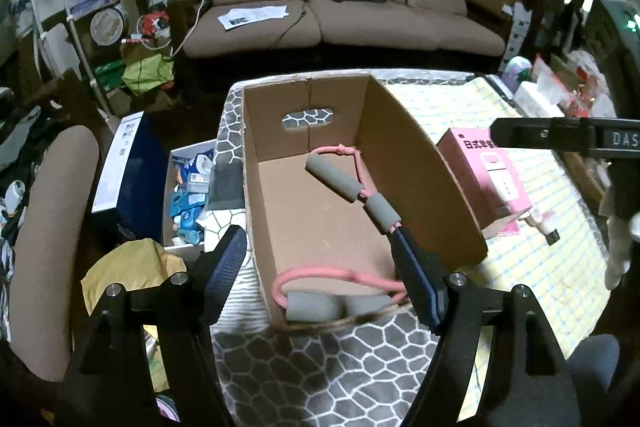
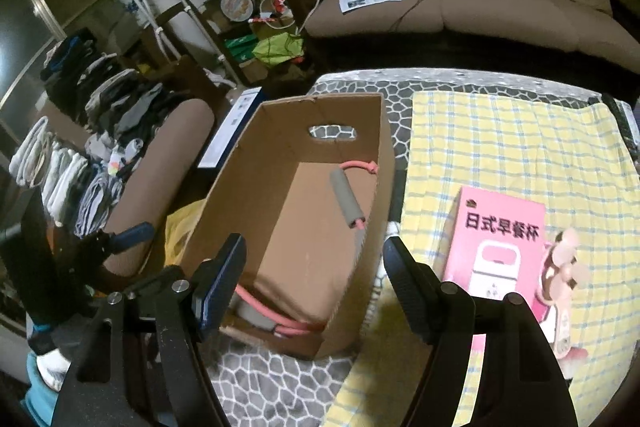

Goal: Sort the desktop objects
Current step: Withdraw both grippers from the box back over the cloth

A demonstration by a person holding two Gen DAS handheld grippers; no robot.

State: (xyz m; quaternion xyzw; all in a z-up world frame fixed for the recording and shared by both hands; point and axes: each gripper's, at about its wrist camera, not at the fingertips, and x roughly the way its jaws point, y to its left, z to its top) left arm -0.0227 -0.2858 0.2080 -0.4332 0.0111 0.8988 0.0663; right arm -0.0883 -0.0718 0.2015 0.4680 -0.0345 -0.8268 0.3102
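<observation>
Pink resistance band (image 1: 352,183) with grey foam grips lies in cardboard box (image 1: 404,147).

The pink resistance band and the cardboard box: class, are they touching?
Touching. In the left wrist view the pink resistance band lies on the floor of the cardboard box, one loop against the near wall, the other by the far corner.
</observation>
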